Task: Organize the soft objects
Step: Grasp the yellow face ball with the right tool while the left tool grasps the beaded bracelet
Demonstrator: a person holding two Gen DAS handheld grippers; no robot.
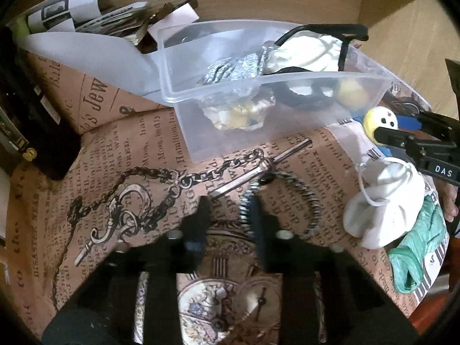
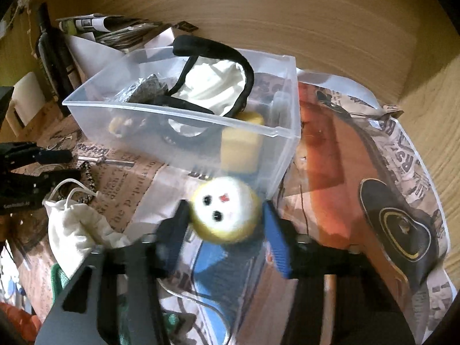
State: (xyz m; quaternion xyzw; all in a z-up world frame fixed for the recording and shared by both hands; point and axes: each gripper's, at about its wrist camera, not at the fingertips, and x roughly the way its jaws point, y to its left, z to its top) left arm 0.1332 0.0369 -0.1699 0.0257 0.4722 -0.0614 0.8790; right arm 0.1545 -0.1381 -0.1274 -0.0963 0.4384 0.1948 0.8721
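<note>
A clear plastic bin [image 1: 287, 79] [image 2: 184, 120] stands on the printed paper and holds a white cloth, black strap, grey knit piece and a yellow sponge [image 2: 240, 146]. My right gripper [image 2: 227, 215] is shut on a small yellow-and-white plush ball with a face [image 2: 225, 210] [image 1: 379, 120], held just in front of the bin's near wall. My left gripper [image 1: 230, 210] is open and empty above the paper, its right finger by a grey braided ring [image 1: 287, 201]. A white drawstring pouch [image 1: 385, 210] [image 2: 74, 227] and a green cloth [image 1: 417, 256] lie to its right.
A dark bottle [image 2: 54, 54] and a stack of papers [image 1: 86, 14] stand behind the bin on the left. A black box [image 1: 37, 126] sits at the left edge. A wooden wall runs along the back. A blue item [image 2: 227, 281] lies under the right gripper.
</note>
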